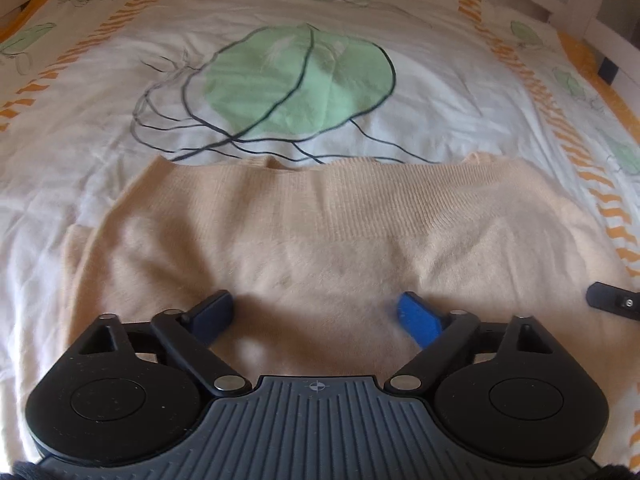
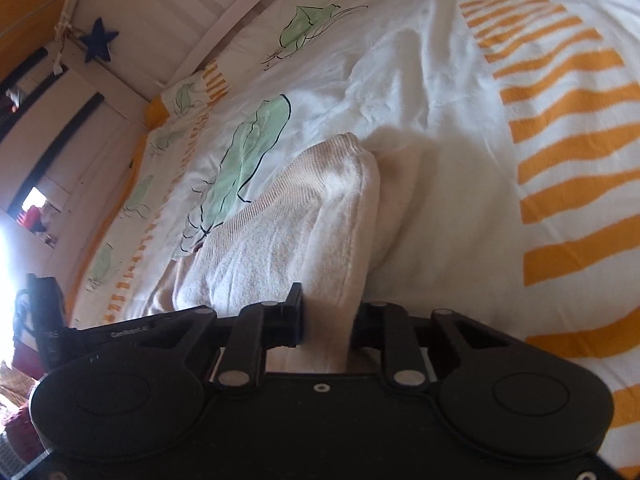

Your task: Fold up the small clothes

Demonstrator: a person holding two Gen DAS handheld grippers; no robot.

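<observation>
1. Right tool (image 2: 326, 322): its jaws are clenched on a raised ridge of the beige knit sweater (image 2: 288, 236). The cloth fills the gap between the two black fingers and rises out of it in a fold. The far end of that fold shows a ribbed band.

2. Left tool (image 1: 316, 318): released. Its jaws stand wide, one dark pad and one blue pad (image 1: 416, 320) to either side of bare knit. Nothing is between them; whether the pads touch the cloth below cannot be told.

3. The sweater (image 1: 320, 240) lies on the bed, spread broad and mostly flat in the left wrist view, its ribbed edge at the far side. A dark part at the right border of that view appears to belong to the other tool.

4. Beyond the garment the duvet cover (image 1: 100, 128) runs on, white with green leaf prints and orange striped bands. A pale bed frame (image 2: 168, 4) with a blue star (image 2: 99, 40) stands at the far end.

5. Judgement of step: a fold is being started, with one side of the sweater gripped and lifted.

6. Next move, as judged: the left tool must close on its own edge of the knit, so that both tools can carry the cloth over evenly. A one-sided lift risks a skewed fold.
</observation>
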